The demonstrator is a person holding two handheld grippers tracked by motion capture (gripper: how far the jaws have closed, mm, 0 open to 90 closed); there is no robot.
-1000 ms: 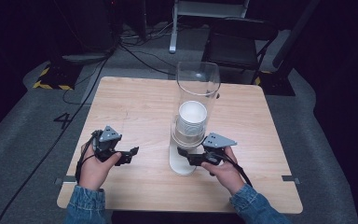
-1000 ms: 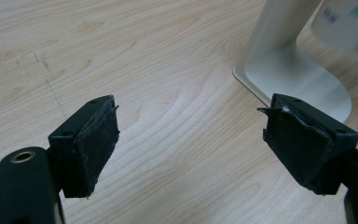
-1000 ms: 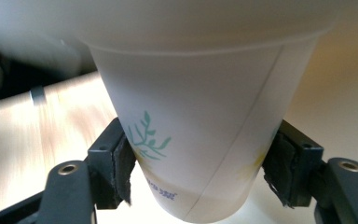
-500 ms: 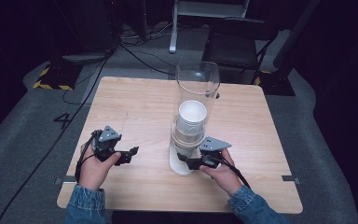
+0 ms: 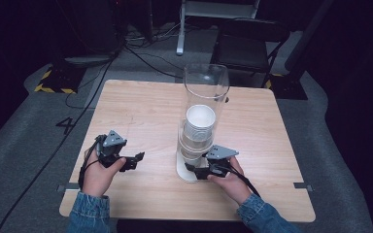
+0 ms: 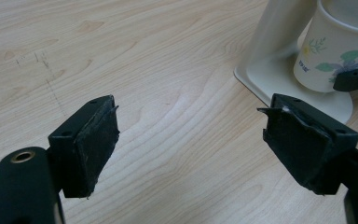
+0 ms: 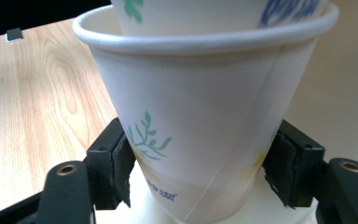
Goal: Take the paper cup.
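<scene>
A clear tube dispenser [image 5: 206, 90] stands mid-table on a white base [image 5: 183, 170] and holds a stack of white paper cups [image 5: 200, 121] with leaf prints. The lowest paper cup [image 7: 205, 102] hangs out of the bottom, another cup nested inside it. My right gripper [image 5: 194, 170] is at the foot of the dispenser, and both pads press the sides of that lowest cup [image 6: 326, 56], so it is shut on it. To the left, my left gripper [image 5: 138, 159] rests low over the bare wood with its jaws wide open [image 6: 189, 123] and nothing between them, pointing toward the base [image 6: 279, 88].
The wooden table [image 5: 145, 107] sits on grey carpet. Behind its far edge stand a dark chair [image 5: 250, 43] and floor cables [image 5: 141, 53]. A black and yellow taped block [image 5: 53, 82] lies at the far left.
The right gripper has edged slightly toward the near-left at the dispenser's foot while gripping the cup. The left gripper has stayed where it was.
</scene>
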